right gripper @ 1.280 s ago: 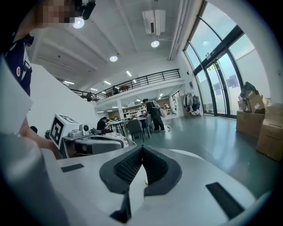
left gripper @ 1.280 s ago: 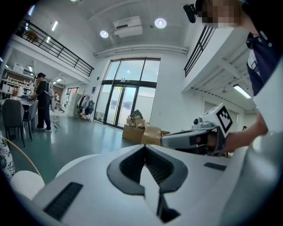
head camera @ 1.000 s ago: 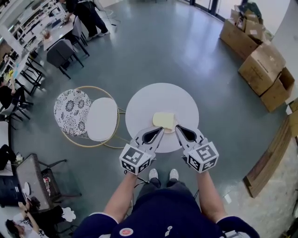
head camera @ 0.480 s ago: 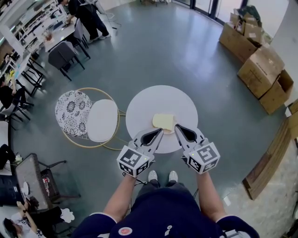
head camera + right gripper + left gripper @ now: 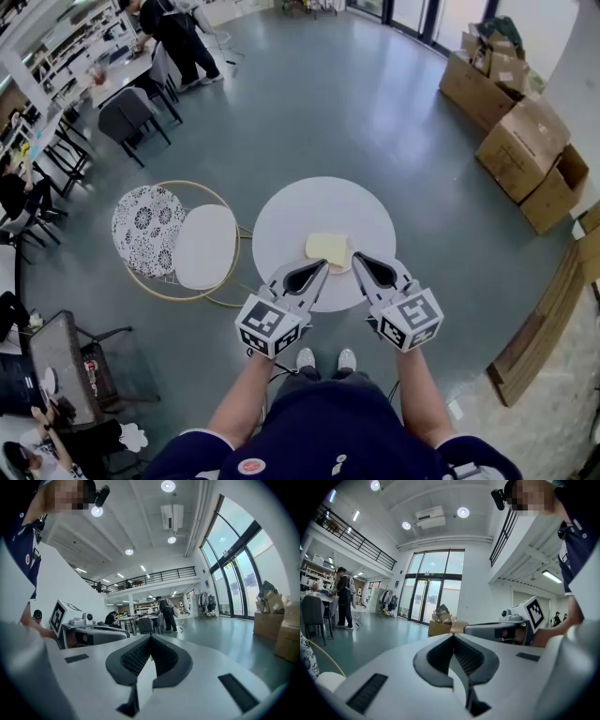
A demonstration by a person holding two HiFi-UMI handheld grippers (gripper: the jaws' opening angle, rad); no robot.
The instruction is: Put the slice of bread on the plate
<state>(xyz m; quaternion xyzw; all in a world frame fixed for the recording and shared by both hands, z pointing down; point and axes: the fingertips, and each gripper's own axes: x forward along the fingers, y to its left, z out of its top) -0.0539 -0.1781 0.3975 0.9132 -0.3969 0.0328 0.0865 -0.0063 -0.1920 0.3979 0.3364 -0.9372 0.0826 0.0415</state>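
Round white bench (image 5: 319,202): 1, on a grey-green floor (image 5: 356,94). Slice of bread (image 5: 328,247): 1, pale, flat, at the bench's near side, by both gripper tips; whether a plate lay under it could not be told. Left gripper (image 5: 324,263), right gripper (image 5: 357,259): jaws closed together, nothing held. Gold-framed chair (image 5: 206,246): just beside the bench. Cardboard boxes (image 5: 520,122): by the far wall. Desks (image 5: 112,70): well apart, with people.

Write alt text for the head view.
A slice of bread lies on a round white table, seen from above. The left gripper and right gripper, jaws shut and empty, point toward it from the near edge. A chair stands left, cardboard boxes far right.
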